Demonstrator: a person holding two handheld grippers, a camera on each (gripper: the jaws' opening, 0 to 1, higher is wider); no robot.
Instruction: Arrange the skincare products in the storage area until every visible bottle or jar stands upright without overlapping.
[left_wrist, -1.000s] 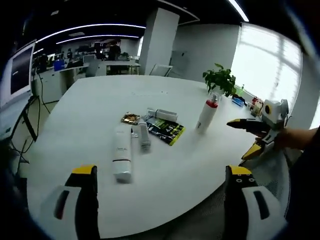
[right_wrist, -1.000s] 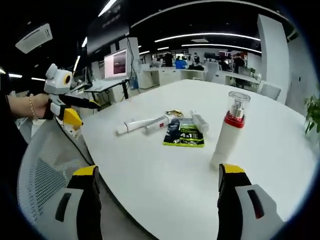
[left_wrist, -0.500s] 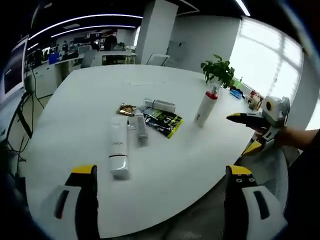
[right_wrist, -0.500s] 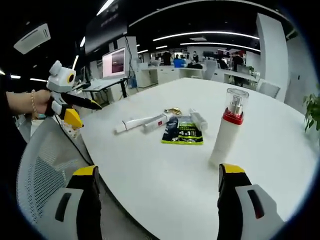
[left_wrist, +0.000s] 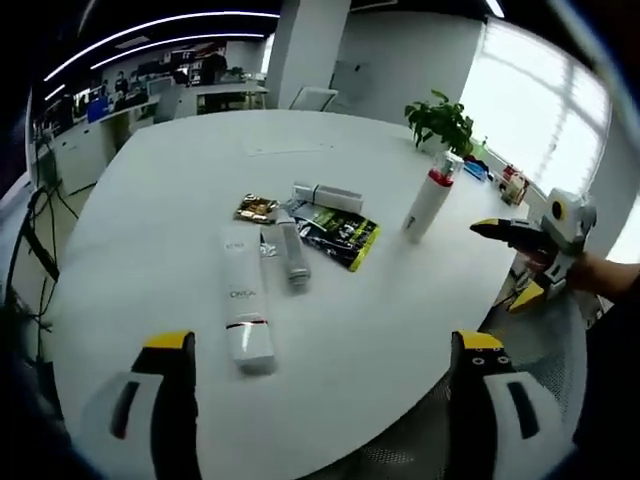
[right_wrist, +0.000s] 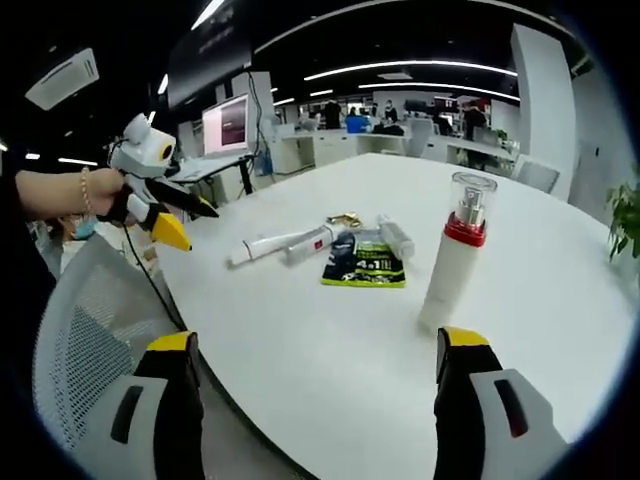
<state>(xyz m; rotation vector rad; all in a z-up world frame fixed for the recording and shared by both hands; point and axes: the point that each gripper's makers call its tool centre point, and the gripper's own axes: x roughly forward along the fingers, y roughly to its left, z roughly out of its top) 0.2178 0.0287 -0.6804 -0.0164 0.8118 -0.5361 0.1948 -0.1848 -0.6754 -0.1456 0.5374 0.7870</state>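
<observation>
Behind you is a big office with desks and long ceiling lights, and in front is a round white counter (left_wrist: 150, 200). Your left gripper (left_wrist: 320, 395) and right gripper (right_wrist: 320, 395) both hang near the counter's edge, jaws wide apart and holding nothing.

One spray bottle (right_wrist: 455, 255) with a red collar already stands up. A big white tube (left_wrist: 242, 305) lies flat near your left gripper. A thin tube (left_wrist: 293, 255) lies just beside it. A green and black packet (left_wrist: 338, 235), a small box (left_wrist: 325, 196) and a gold wrapper (left_wrist: 257, 208) lie close behind.

You look to be at the start, picking what to grab first. I think the big white tube is the easy one: reach in, close on it, and stand it up.

You have lots of bare counter near you, but keep things back from the round edge. A mesh chair (right_wrist: 90, 340) sits right by that edge, under your hands
</observation>
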